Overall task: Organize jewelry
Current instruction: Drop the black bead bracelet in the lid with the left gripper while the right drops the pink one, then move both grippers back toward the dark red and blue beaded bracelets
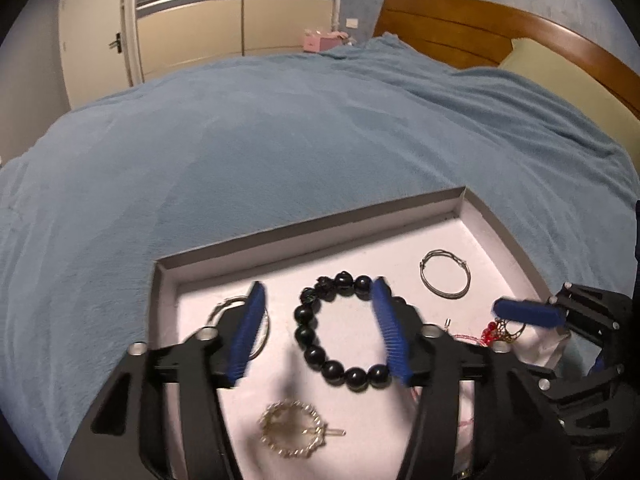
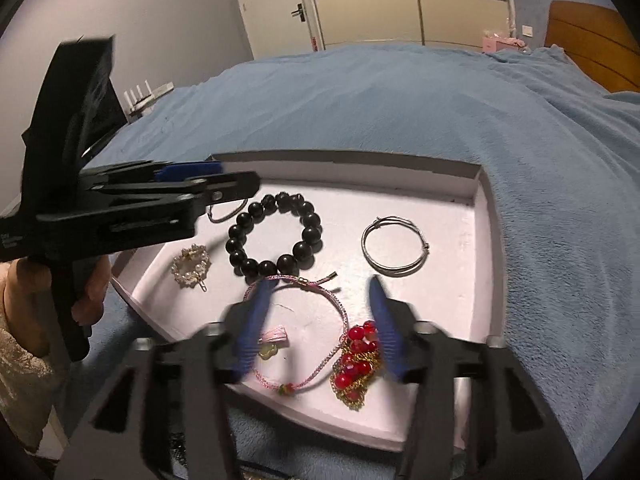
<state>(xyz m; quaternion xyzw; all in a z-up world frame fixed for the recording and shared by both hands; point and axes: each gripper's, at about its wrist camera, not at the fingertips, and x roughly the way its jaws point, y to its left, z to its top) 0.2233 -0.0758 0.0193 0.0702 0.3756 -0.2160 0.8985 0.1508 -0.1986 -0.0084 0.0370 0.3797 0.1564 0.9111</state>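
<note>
Right wrist: tray holds six jewelry pieces.

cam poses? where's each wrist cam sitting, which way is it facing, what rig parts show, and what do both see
Left wrist: on the left claw, above the tray's near-left part, facing across the bed to the headboard; its blue fingers frame the black bead bracelet; the right claw enters at right.
Right wrist: on the right claw, over the tray's near edge, facing the wardrobe; the left claw and holding hand show at left.
Shared: tray, bead bracelet, silver bangle, pearl clip, blue blanket.
</note>
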